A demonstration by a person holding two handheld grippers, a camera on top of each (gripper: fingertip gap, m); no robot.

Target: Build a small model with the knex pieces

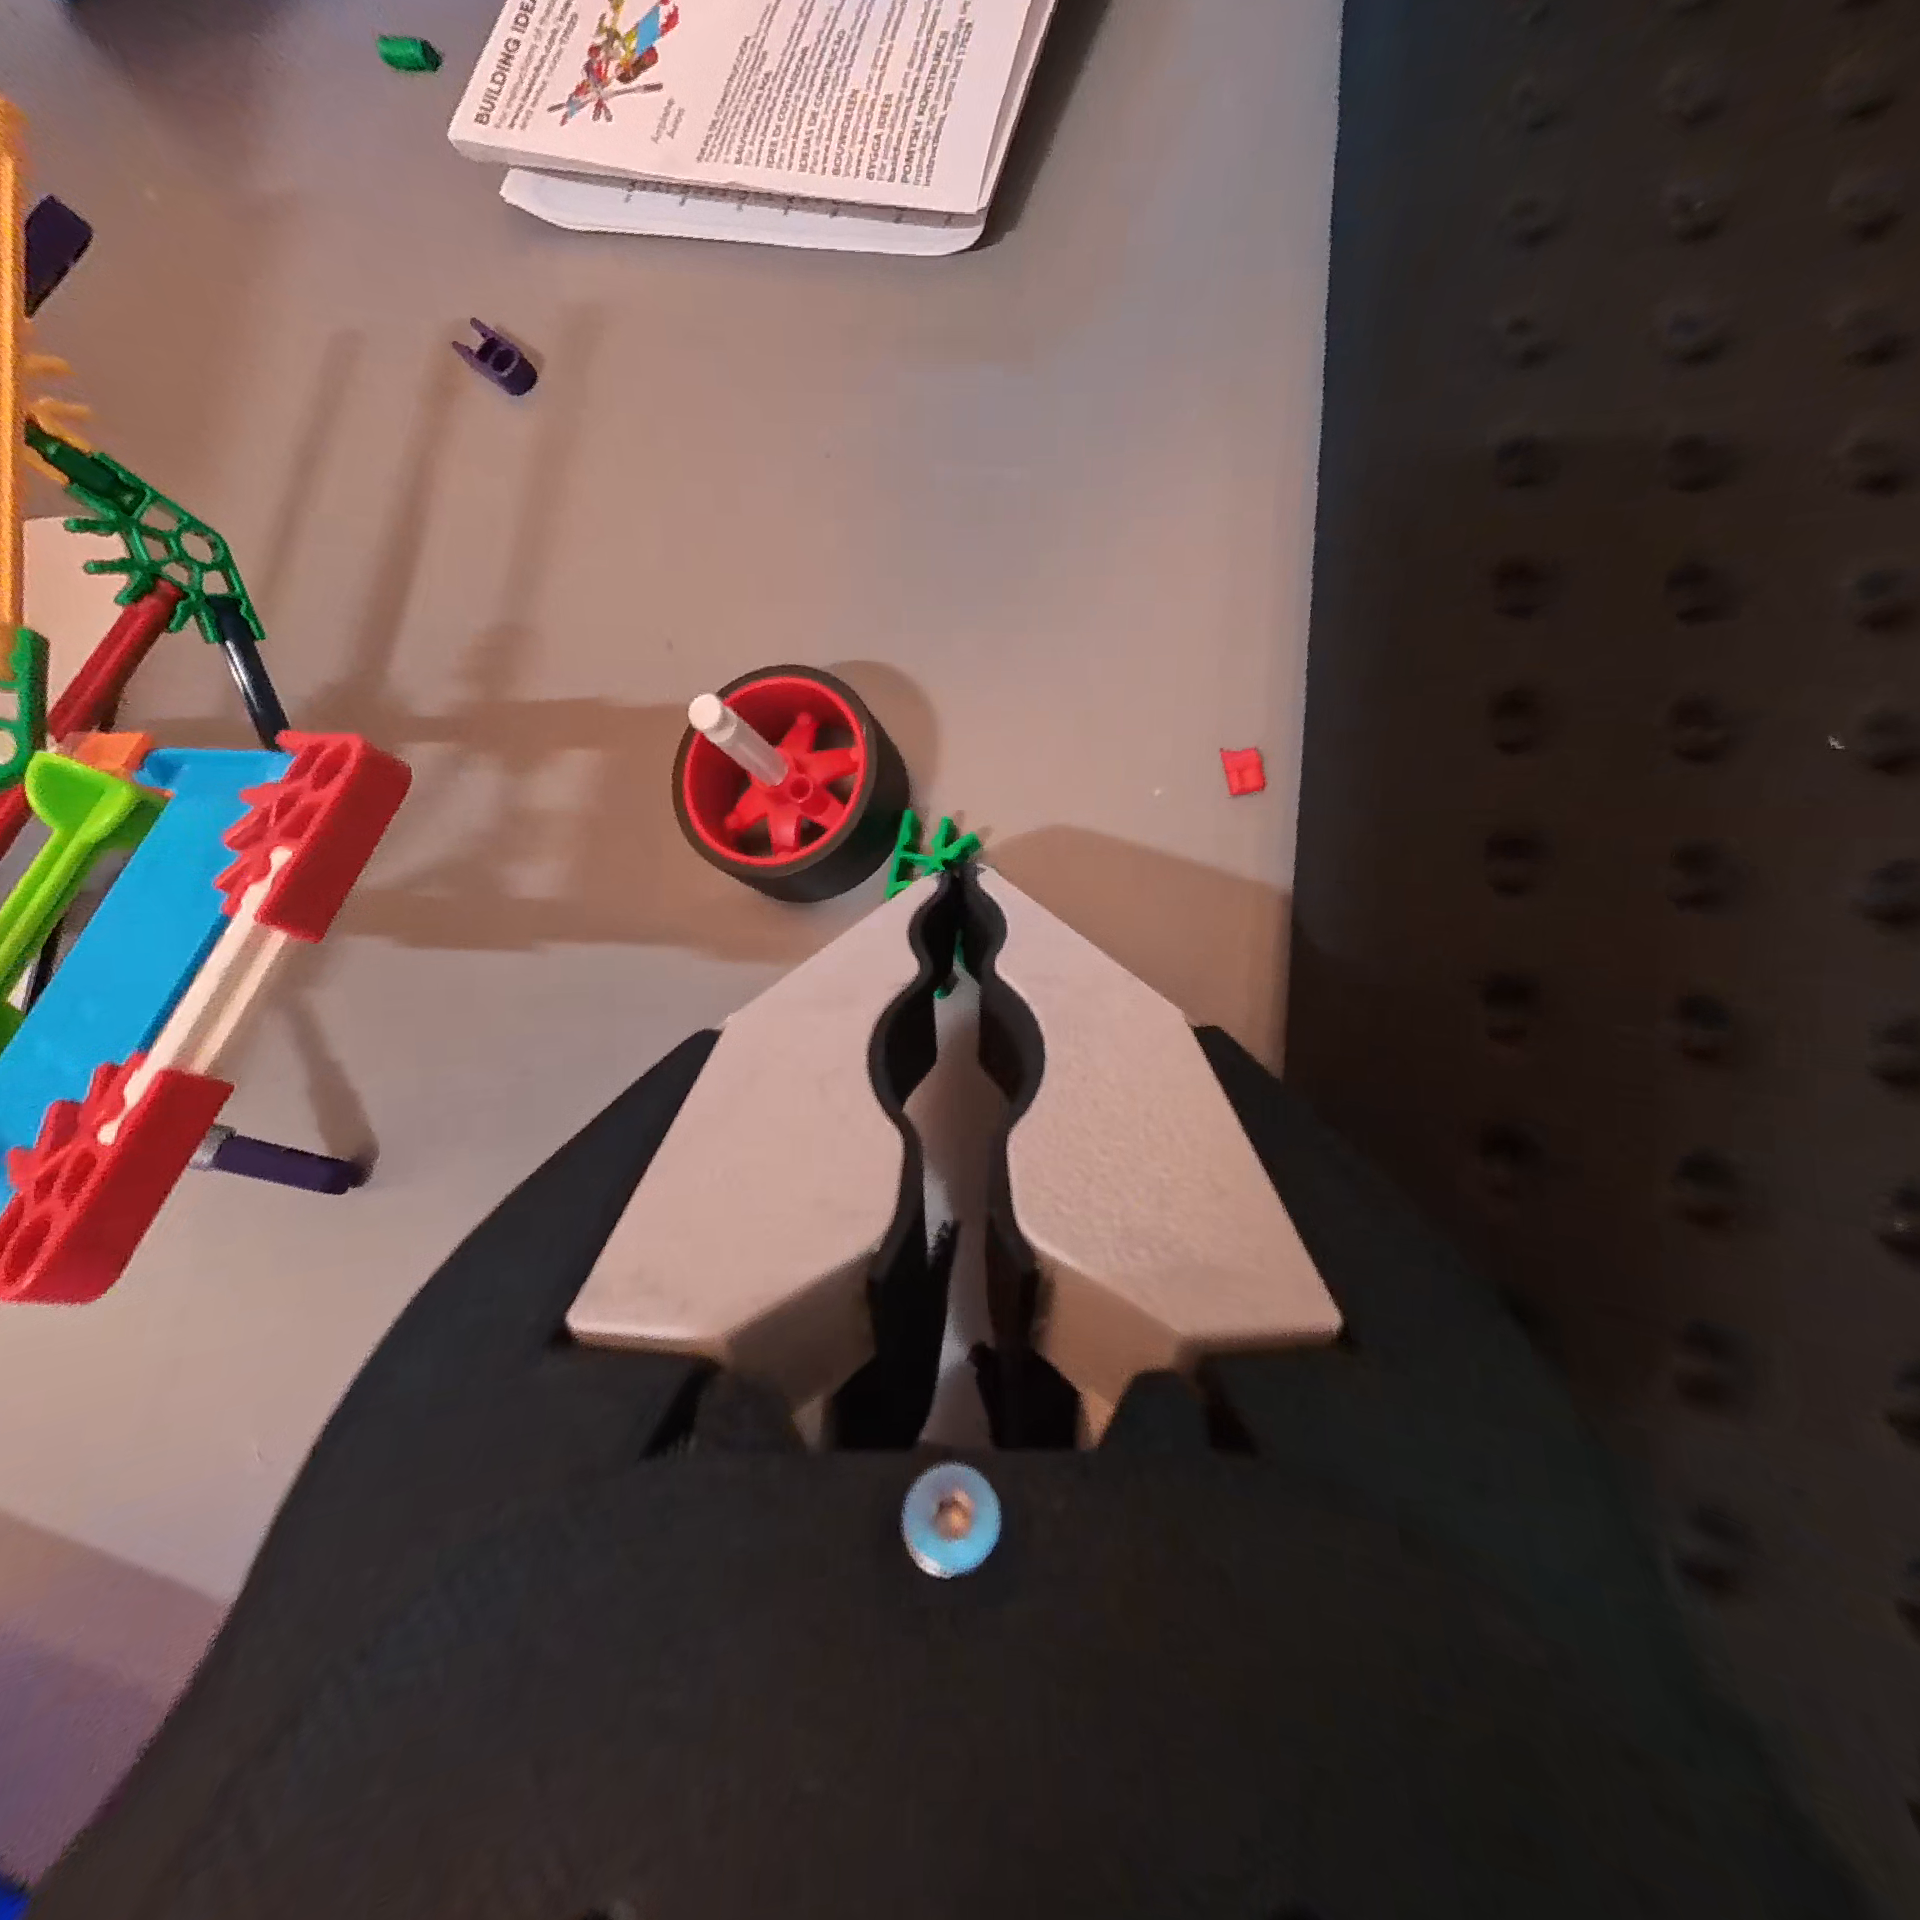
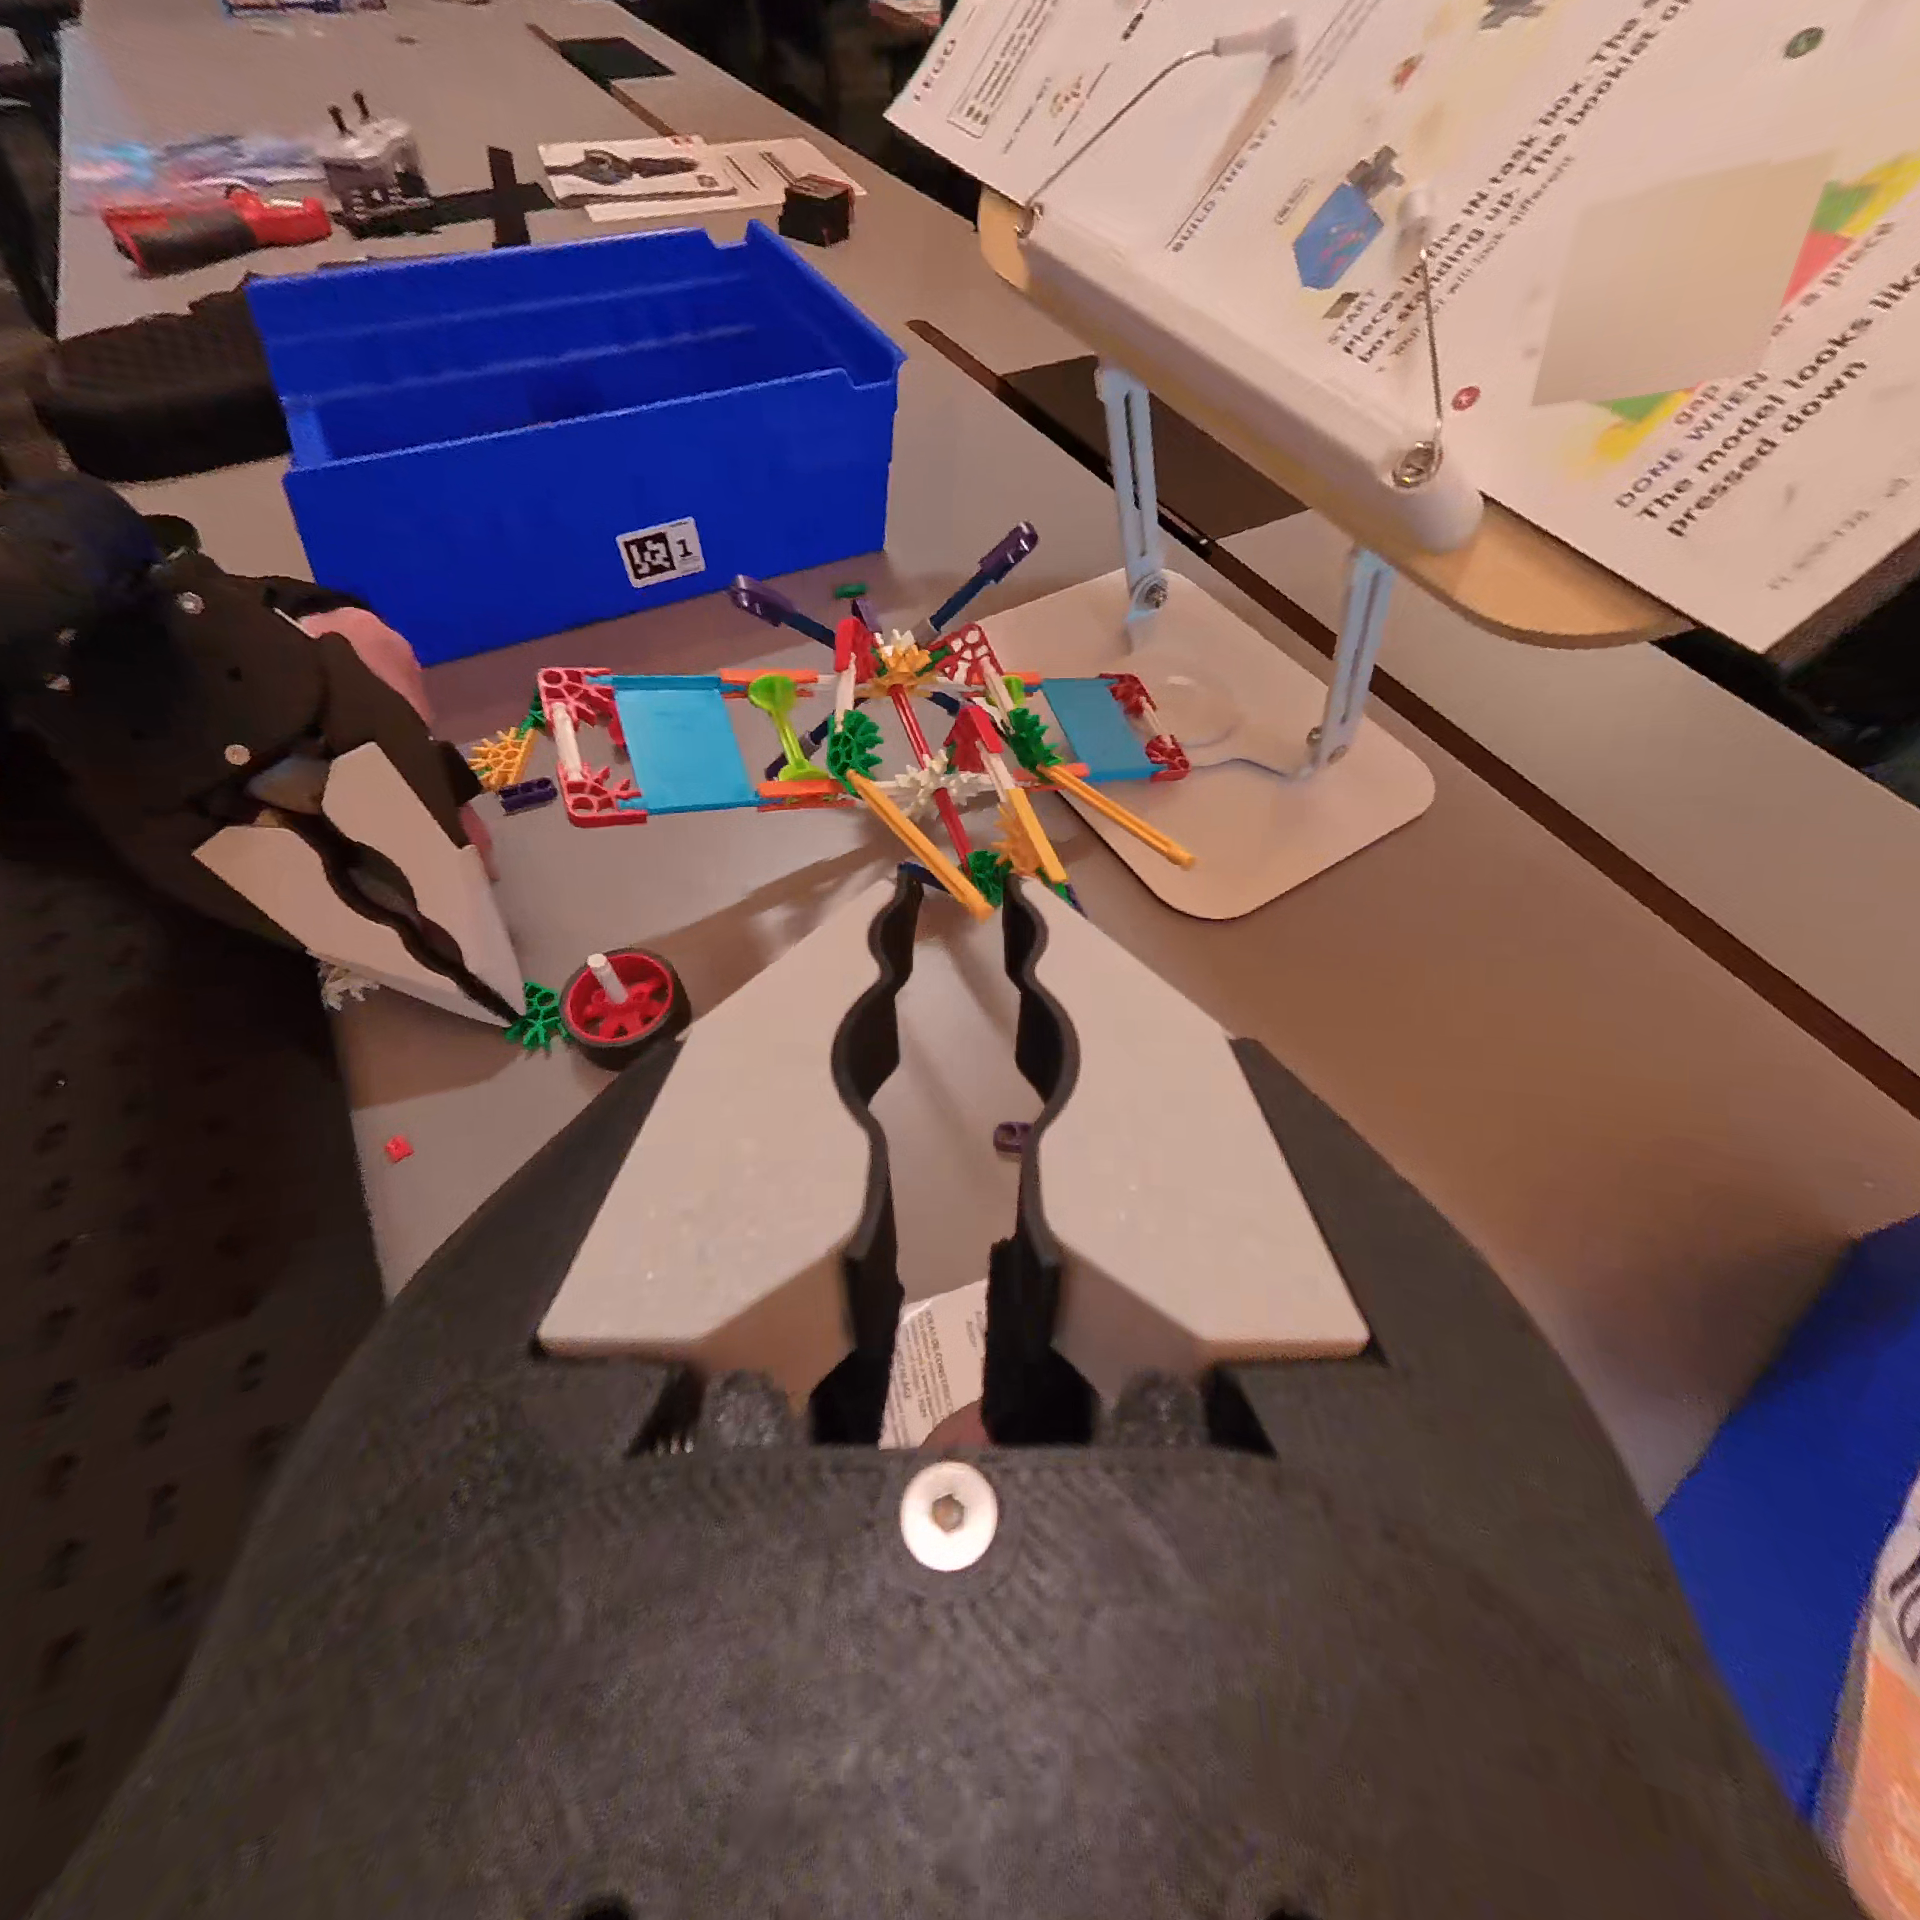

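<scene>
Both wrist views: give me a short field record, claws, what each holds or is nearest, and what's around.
left claw: shut on green connector, at the table
beside it: red wheel with white axle rod, lying flat
right claw: open, empty, above table
nearest to right claw: rod-and-connector model, yellow rod end at its tips
behind model: blue bin
right of model: document stand
loose bits: purple clip, small red piece
</scene>
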